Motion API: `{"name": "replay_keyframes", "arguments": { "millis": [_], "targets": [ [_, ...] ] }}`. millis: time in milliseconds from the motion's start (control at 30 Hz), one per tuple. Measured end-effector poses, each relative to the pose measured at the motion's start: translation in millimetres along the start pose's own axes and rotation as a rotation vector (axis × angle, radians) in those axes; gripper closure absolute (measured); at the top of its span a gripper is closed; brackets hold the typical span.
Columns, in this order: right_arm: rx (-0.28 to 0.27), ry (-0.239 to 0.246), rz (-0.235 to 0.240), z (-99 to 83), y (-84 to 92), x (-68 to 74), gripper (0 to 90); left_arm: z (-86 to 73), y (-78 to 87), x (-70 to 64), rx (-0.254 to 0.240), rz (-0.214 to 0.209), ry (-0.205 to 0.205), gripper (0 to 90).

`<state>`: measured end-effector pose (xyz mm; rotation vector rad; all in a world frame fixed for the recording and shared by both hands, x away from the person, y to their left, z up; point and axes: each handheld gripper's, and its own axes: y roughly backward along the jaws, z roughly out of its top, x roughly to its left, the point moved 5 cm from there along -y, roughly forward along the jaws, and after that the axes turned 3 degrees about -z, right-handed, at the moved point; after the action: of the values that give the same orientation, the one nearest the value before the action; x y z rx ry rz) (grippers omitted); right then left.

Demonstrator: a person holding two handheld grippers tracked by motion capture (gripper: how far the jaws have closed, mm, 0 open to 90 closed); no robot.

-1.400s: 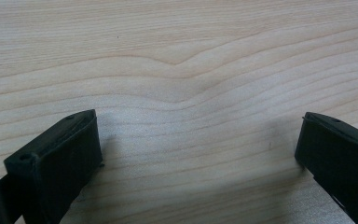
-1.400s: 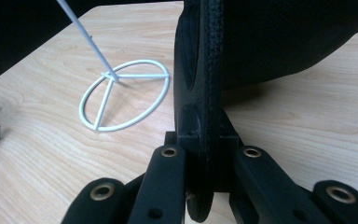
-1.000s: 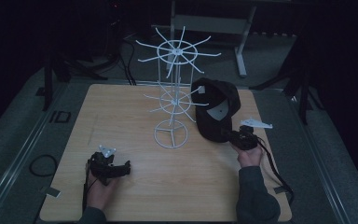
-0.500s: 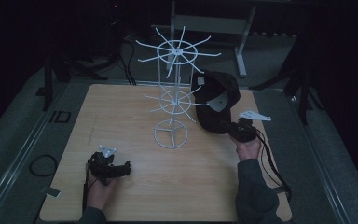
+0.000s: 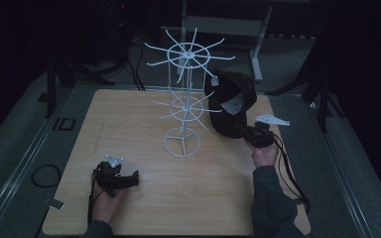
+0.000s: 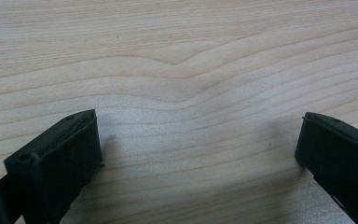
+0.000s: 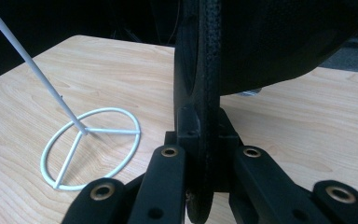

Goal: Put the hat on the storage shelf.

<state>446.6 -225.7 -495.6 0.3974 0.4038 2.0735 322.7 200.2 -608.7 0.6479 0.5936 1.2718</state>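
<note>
Right gripper (image 5: 242, 132) at four o'clock on the pale wooden table (image 5: 144, 119) is clamped on the brim of the black fabric baseball cap (image 5: 230, 101). The cap is lifted, long axis tilted up toward twelve, crown beside the white wire display stand (image 5: 184, 99). Left gripper (image 5: 129, 179), at seven o'clock, rests with jaws spread wide, nothing between them.

item count, high view: one wooden table (image 5: 144, 124) across the centre of the frame. one white wire rack (image 5: 183, 106) at centre, carrying two tiers of radial arms and one ring base (image 7: 91, 147). one black cap (image 5: 228, 101) right of centre. two grippers: one left gripper (image 5: 124, 179) at lower left, one right gripper (image 5: 243, 131) at centre right. two forearms enter from the bottom edge.
</note>
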Motion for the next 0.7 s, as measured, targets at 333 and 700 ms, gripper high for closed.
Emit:
{"name": "replay_keyframes", "arguments": {
  "millis": [333, 700],
  "targets": [
    [-0.01, 0.012, -0.006, 7.5, 3.0, -0.8, 86.2, 0.0, 0.0, 0.0, -0.001, 0.0, 0.0, 0.2],
    [-0.028, 0.026, -0.002, 16.6, 5.8, 1.2, 86.2, -0.1, 0.1, -0.1, 0.0, 0.0, -0.002, 0.2]
  ]
}}
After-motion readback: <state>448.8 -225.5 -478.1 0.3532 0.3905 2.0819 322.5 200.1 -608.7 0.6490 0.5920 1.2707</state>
